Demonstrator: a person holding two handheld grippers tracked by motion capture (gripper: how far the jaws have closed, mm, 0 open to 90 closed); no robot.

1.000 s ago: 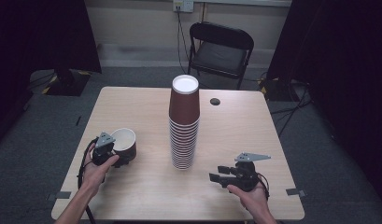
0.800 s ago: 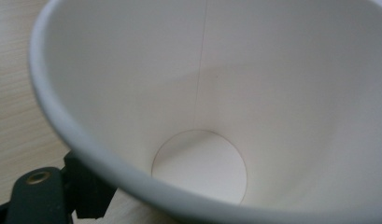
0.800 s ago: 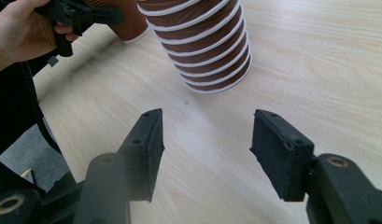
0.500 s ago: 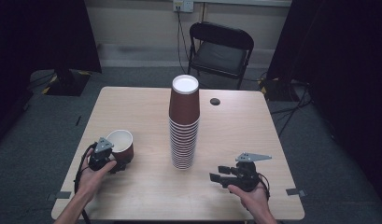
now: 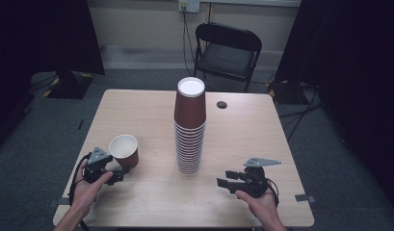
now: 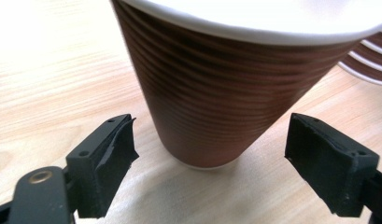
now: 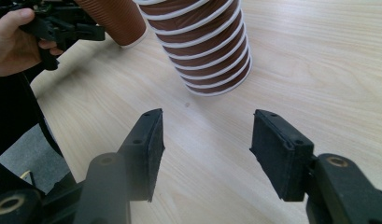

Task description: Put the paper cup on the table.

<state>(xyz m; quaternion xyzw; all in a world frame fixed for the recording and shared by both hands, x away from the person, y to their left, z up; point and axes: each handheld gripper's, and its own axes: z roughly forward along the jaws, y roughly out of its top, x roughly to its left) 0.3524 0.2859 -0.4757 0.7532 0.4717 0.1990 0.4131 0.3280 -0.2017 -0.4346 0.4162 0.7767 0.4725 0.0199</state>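
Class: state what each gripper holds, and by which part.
Nothing is held. The left gripper stands open around the single cup's base, pads apart from it; the right gripper is open.

In the left gripper view the cup is cut off at twelve o'clock, so its rim and mouth run out of frame. The stack shows as a few rims clipped at three o'clock. In the right gripper view the stack loses its upper part at twelve o'clock, and the cup beside it shows its lower part alone. The dark disc on the table at one o'clock of the stack is too small to identify.
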